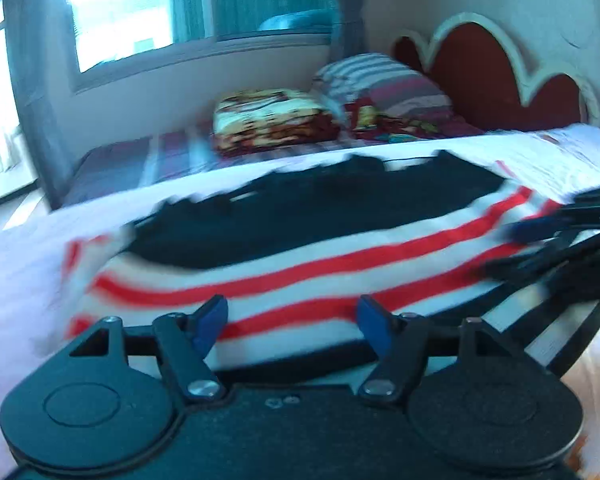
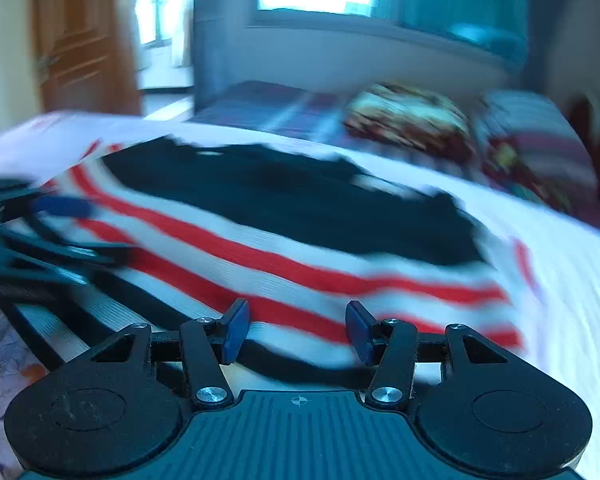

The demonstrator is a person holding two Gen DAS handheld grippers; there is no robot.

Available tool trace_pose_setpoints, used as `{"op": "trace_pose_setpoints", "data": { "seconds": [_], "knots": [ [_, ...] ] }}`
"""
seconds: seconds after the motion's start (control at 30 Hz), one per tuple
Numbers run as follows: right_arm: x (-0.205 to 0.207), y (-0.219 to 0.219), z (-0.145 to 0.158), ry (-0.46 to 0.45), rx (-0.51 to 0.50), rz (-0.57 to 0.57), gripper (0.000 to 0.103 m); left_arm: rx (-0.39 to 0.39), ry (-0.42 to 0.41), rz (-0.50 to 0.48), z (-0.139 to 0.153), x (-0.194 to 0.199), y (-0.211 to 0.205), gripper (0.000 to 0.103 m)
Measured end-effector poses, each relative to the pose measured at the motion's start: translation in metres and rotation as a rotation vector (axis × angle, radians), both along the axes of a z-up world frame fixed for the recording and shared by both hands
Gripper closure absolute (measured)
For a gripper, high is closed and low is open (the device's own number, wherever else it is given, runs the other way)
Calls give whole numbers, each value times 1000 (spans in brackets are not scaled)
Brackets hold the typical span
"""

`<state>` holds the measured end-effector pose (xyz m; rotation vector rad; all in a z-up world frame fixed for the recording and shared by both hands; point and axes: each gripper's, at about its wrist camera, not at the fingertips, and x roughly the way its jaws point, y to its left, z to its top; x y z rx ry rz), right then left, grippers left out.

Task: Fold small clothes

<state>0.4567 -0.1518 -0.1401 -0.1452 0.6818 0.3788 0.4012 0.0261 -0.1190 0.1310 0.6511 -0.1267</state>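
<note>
A small garment (image 1: 300,240), black at the far end with red and white stripes nearer me, lies spread on the white sheet (image 1: 560,152) of a bed. The left gripper (image 1: 294,324) hovers at its near striped edge, blue pads (image 1: 210,322) apart with nothing pinched. The right gripper (image 2: 298,330) stands the same way at the near edge of the same garment (image 2: 300,248), jaws apart and holding nothing. Each view also shows the other gripper, right gripper (image 1: 528,246) and left gripper (image 2: 84,232), lying over the garment's side. Both views are blurred.
At the far side of the bed lie a folded patterned blanket (image 1: 272,120) and a striped pillow (image 1: 380,80) by a red headboard (image 1: 480,72). A window (image 1: 120,12) is behind. A wooden door (image 2: 84,40) stands at the left. Floral fabric (image 2: 4,368) lies near me.
</note>
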Motion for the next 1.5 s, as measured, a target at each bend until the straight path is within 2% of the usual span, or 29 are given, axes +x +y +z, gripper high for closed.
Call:
{"op": "trace_pose_setpoints", "data": {
  "seconds": [0.03, 0.07, 0.1, 0.13, 0.2, 0.3, 0.4, 0.47, 0.53, 0.6, 0.73, 0.83, 0.9, 0.93, 1.0, 1.1, 1.23, 1.33, 1.43, 1.5],
  "knots": [
    [-5, -12, -2, -8, -24, -54, 51, -3, 3, 43, 0, -4, 16, 22],
    [-5, -25, -5, 6, -16, -85, 51, -22, 7, 79, -1, -9, 34, 21],
    [-5, -38, -7, 37, 25, -99, 51, -44, 13, 101, -3, -14, 49, 22],
    [-7, -46, -5, 52, 37, -102, 51, -55, 18, 100, -2, -18, 58, 29],
    [-16, -57, 9, -7, 42, -144, 51, -47, 5, 107, 5, -26, 58, 37],
    [-15, -79, 16, -8, 124, -247, 51, -67, -11, 107, 12, -35, 52, 37],
    [-14, -90, 9, 58, 176, -248, 51, -59, 7, 118, 5, -44, 52, 37],
    [-15, -85, 5, 107, 140, -220, 52, -61, 2, 126, 3, -45, 53, 37],
    [-17, -88, 2, 137, 123, -215, 61, -59, 5, 132, 3, -46, 53, 36],
    [-18, -91, 6, 155, 106, -218, 83, -26, 11, 127, 4, -47, 51, 35],
    [-36, -97, -5, 148, 72, -232, 86, 0, -4, 113, -1, -52, 52, 34],
    [-46, -107, -1, 150, 104, -285, 85, 4, -5, 134, 3, -53, 50, 35],
    [-64, -111, 17, 70, 125, -299, 85, -7, -34, 170, 16, -61, 47, 36],
    [-71, -108, 25, 36, 140, -276, 85, -39, -61, 164, 23, -67, 43, 34],
    [-75, -82, 31, 31, 176, -198, 85, -82, -83, 116, 29, -72, 23, 33],
    [-72, -29, 25, 29, 141, -110, 85, -51, -77, 26, 26, -70, -25, 32],
    [-71, 15, 3, 27, 74, -133, 85, -46, -27, -8, 12, -66, -54, 32],
    [-76, 11, -13, 21, 20, -137, 85, -11, -2, 13, -2, -71, -43, 30],
    [-82, -19, -15, 22, -26, -187, 85, 9, -2, 81, -10, -85, -4, 27],
    [-83, -42, -17, 29, -9, -229, 85, -50, -1, 116, -12, -94, 28, 22]
  ]
}}
